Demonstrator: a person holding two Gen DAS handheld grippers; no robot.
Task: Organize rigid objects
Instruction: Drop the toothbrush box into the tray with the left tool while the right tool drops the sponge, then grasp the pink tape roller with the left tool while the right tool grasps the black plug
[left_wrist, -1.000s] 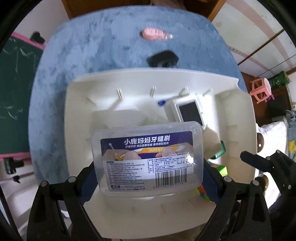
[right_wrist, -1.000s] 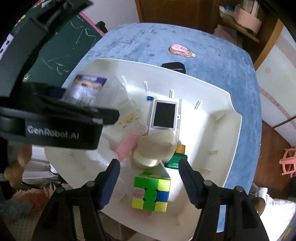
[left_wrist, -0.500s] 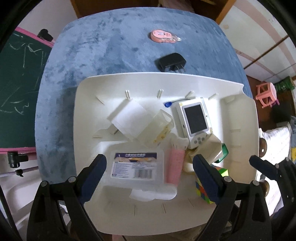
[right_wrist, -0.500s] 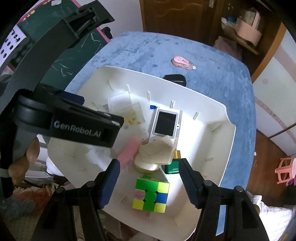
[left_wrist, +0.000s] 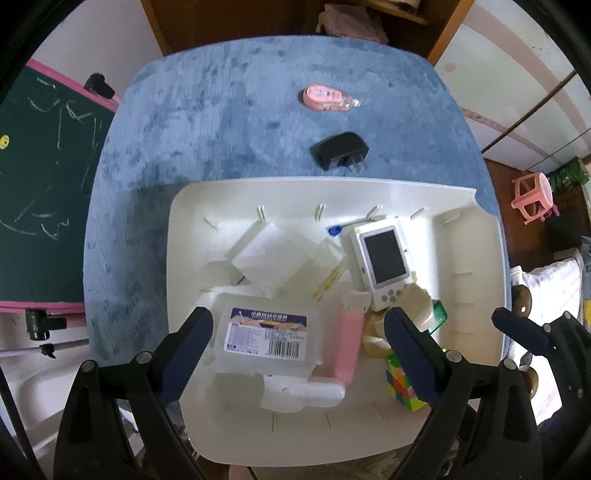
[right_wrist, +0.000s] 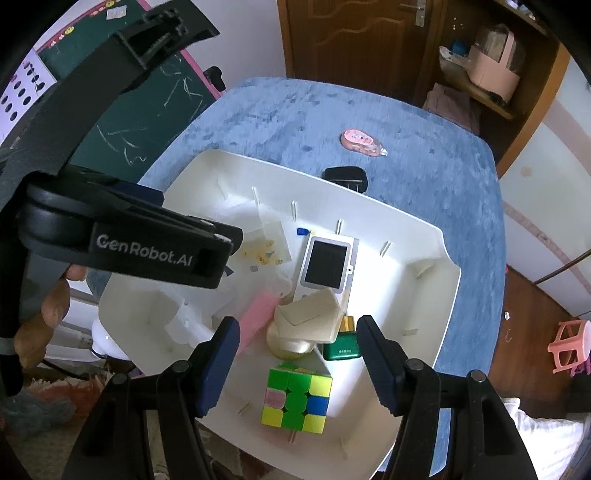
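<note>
White tray (left_wrist: 476, 258) on blue table (left_wrist: 221, 122), contents: 1 clear labelled box (left_wrist: 266, 338) lying flat at the near left, 1 pink case (left_wrist: 347, 345) just beside it, 1 white handheld device (left_wrist: 382, 260), 1 colour cube (right_wrist: 295, 400), 1 green box (right_wrist: 341, 349). Off the tray, on the table: 1 black plug adapter (left_wrist: 340, 149), 1 pink tape dispenser (left_wrist: 327, 99). Left gripper (left_wrist: 299, 349) above the clear box, jaws spread, pinching nothing; right gripper (right_wrist: 297, 360) above the cube, jaws likewise apart and empty.
</note>
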